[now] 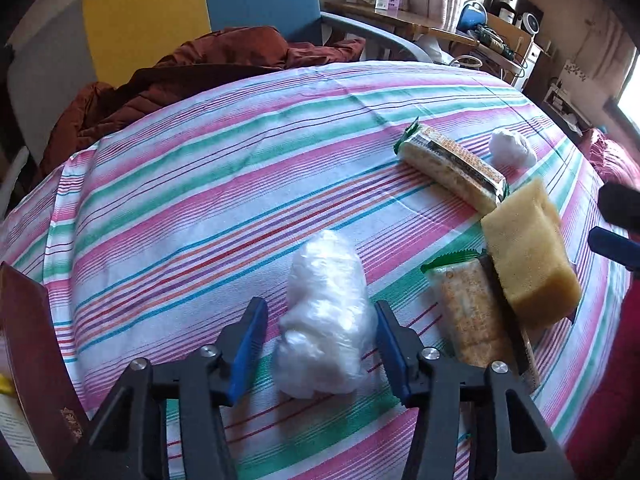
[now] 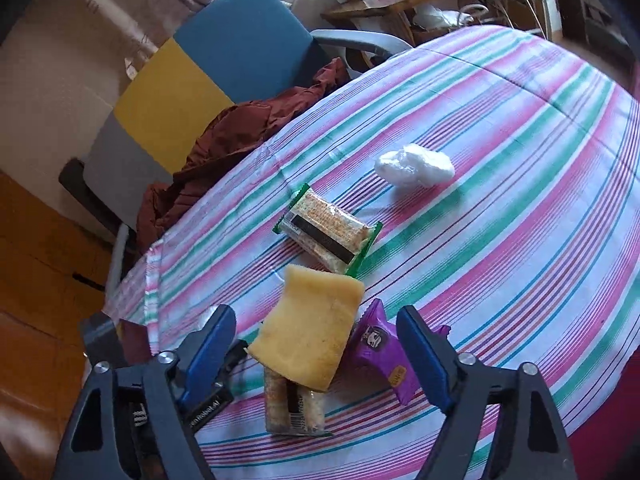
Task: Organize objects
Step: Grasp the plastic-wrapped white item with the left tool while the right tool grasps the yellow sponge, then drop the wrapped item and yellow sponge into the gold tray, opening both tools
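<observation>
On the striped tablecloth (image 1: pixel 200 200), my left gripper (image 1: pixel 320 344) stands open around a crumpled white plastic bag (image 1: pixel 324 320). Its right pad is against the bag and its left pad is a little apart. A second white wad (image 1: pixel 512 148) (image 2: pixel 416 166) lies farther off. My right gripper (image 2: pixel 318 356) is open over a yellow sponge (image 2: pixel 308 336) (image 1: pixel 528 252) that leans on a cracker packet (image 2: pixel 294 408) (image 1: pixel 476 320). A purple snack packet (image 2: pixel 380 348) lies beside the sponge, inside the right finger. Another cracker packet (image 2: pixel 328 232) (image 1: pixel 452 168) lies beyond.
A blue, yellow and grey chair (image 2: pixel 224 60) with a rust-brown jacket (image 1: pixel 180 76) stands against the table's far edge. Behind it is a wooden desk (image 1: pixel 400 20) with boxes. A dark red book (image 1: pixel 32 340) sits at the left near my left gripper.
</observation>
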The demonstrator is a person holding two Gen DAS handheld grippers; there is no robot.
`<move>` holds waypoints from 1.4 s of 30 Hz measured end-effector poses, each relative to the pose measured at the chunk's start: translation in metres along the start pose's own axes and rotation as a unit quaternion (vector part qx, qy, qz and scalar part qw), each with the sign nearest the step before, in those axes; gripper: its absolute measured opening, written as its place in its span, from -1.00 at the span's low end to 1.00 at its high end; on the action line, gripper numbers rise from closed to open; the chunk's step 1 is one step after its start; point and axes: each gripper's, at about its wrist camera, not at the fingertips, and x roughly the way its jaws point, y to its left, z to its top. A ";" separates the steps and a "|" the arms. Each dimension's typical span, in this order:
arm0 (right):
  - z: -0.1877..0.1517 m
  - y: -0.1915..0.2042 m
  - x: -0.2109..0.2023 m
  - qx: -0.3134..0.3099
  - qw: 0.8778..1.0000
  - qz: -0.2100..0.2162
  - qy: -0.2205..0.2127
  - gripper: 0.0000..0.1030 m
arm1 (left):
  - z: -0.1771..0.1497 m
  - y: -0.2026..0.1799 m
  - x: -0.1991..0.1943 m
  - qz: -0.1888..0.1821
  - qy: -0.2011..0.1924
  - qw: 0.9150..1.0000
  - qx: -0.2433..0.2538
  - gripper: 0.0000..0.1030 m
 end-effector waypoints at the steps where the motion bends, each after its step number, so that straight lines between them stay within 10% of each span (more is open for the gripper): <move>1: 0.000 0.002 0.002 -0.007 1.000 -0.006 0.004 0.52 | 0.000 0.002 -0.001 -0.001 0.000 1.000 -0.004 -0.04; 11: 0.002 0.013 0.037 -0.042 0.996 -0.061 0.049 0.44 | -0.008 0.008 -0.010 -0.008 -0.007 1.000 -0.022 -0.32; 22: 0.000 0.028 0.023 -0.094 0.994 -0.055 0.009 -0.41 | -0.040 0.004 -0.068 -0.020 -0.052 0.998 -0.029 -0.32; 42: -0.009 0.047 -0.006 -0.124 0.991 -0.018 -0.037 -0.48 | -0.111 0.090 -0.161 0.005 -0.115 0.985 -0.132 -0.32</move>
